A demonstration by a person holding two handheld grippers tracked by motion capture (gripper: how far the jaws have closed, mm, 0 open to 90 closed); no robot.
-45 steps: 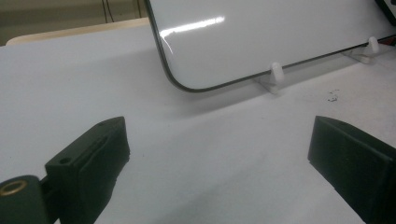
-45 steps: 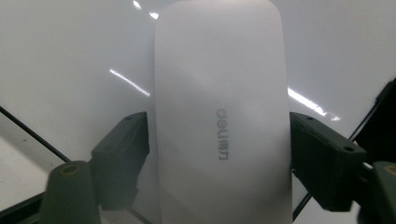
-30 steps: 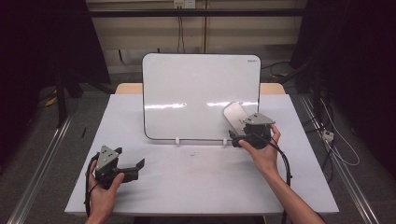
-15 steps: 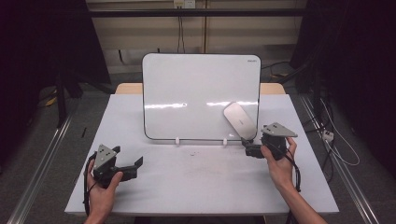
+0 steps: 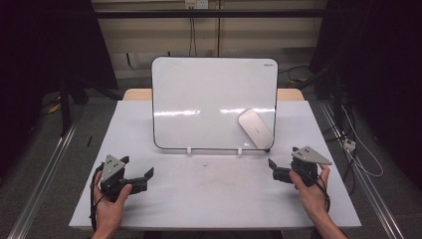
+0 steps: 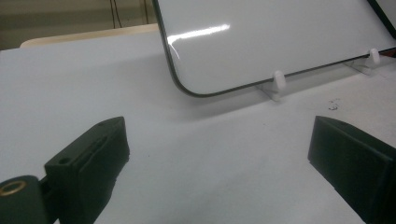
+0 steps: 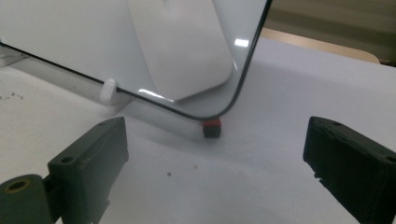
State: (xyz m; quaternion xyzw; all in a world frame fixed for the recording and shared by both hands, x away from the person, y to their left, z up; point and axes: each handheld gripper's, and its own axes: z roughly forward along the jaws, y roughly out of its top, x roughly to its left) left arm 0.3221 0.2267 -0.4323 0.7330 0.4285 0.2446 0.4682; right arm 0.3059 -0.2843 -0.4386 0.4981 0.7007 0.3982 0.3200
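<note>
- On the whiteboard (image 5: 214, 102), at its lower right corner, sits the white oblong eraser (image 5: 256, 128), its long axis slanting down toward that corner.
- Your right tongs (image 5: 271, 168) rest low on the tabletop (image 5: 209, 199), just in front of and slightly right of that corner. Their jaws have just been closing a little yet stand wide, with nothing between them.
- Through the right gripper view, the eraser (image 7: 184, 51) lies ahead and up-left of the jaws, apart from them.
- Your left tongs (image 5: 144, 175) stand wide and empty, well apart from the eraser.
- Your right hand is clearly nearer; I judge it the one to reach up and forward.
</note>
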